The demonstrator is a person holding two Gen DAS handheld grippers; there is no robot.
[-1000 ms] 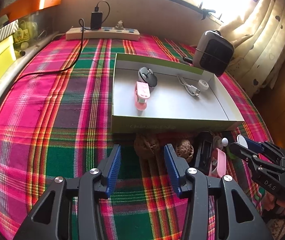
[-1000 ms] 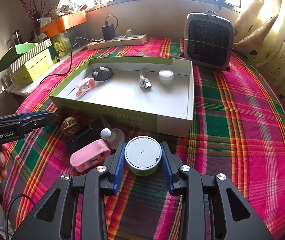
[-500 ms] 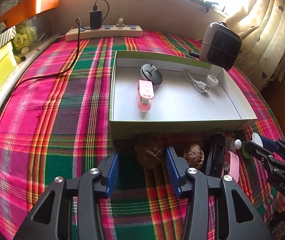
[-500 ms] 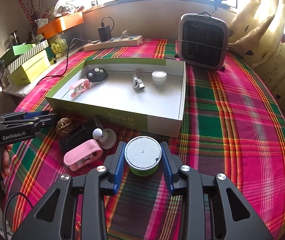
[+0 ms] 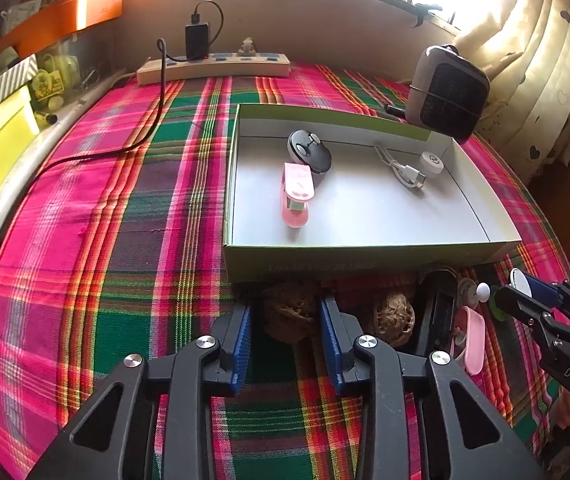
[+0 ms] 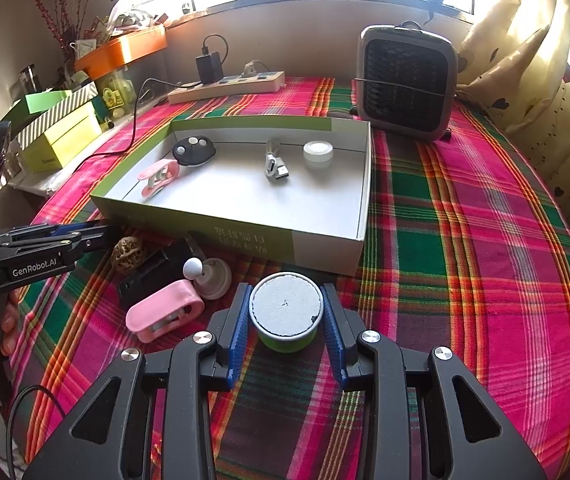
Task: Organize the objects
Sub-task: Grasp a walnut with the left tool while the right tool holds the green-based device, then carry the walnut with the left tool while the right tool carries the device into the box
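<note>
Our right gripper (image 6: 285,322) has its blue pads pressed to both sides of the round green tub (image 6: 285,316), white lid up, so we hold it clamped just short of the box. From those fingers the open box (image 6: 327,246) lies at 12 o'clock, its near wall rising directly ahead — the tub must clear that rim before it can go in. Inside, the floor toward 1 o'clock is bare, beyond the cable (image 6: 274,165) and the white puck (image 6: 317,151).

Our left gripper (image 5: 285,320) stands with its fingers apart around the nearer walnut (image 5: 289,314), pads beside it but, as far as we can tell, not yet closed. A second walnut (image 5: 393,314) sits at 3 o'clock, just outside the right finger — close enough to be nudged. The same box wall stands at 12 o'clock here too. Open cloth (image 5: 105,248) spreads at 9 o'clock.
</note>
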